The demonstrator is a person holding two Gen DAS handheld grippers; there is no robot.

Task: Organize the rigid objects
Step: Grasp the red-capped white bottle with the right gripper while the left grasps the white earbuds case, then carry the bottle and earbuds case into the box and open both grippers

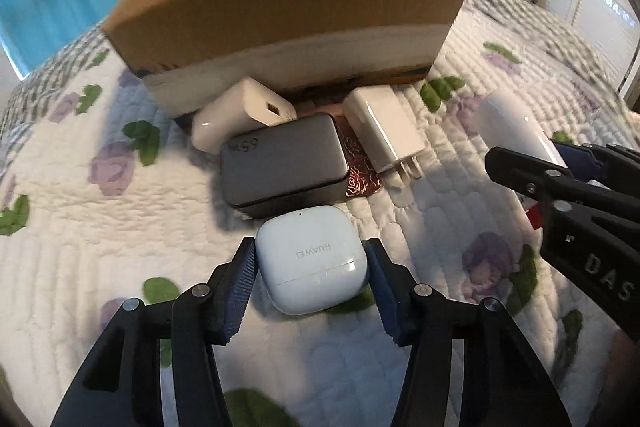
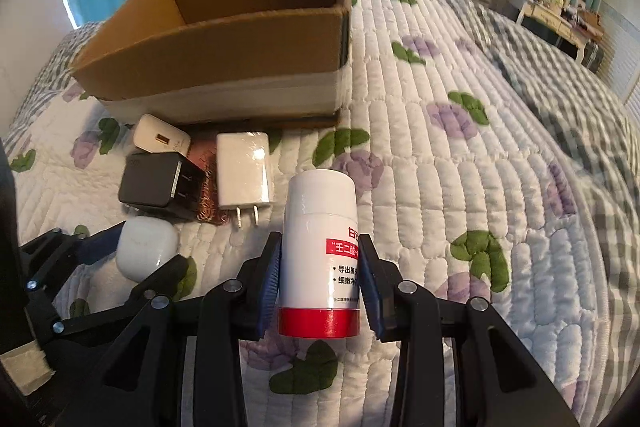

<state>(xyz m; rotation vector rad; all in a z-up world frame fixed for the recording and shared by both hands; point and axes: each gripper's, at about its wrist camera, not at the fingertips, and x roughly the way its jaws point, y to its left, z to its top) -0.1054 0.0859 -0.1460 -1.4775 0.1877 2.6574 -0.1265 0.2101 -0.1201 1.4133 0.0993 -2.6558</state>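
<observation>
1. Grip first: my left gripper (image 1: 310, 273) pinches the white rounded earbud case (image 1: 312, 259), low over the quilt (image 1: 440, 227).
2. My right gripper (image 2: 319, 273) clamps the white red-banded plastic bottle (image 2: 320, 255).
3. I should lift both above the brown cardboard box (image 2: 224, 39) wall, keeping my fingers tight.

Quilted floral bed (image 2: 460, 187): cardboard box (image 2: 224, 43), 2 white chargers (image 2: 244, 171), dark charger (image 2: 156, 183), earbud case (image 1: 312, 259).

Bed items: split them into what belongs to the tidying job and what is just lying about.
Job:
- earbud case, in left gripper
- white bottle, in right gripper
- dark charger
- white plug adapter
- white USB charger
- cardboard box

Lying about:
- floral quilt
- patterned card under the chargers
- dresser
</observation>
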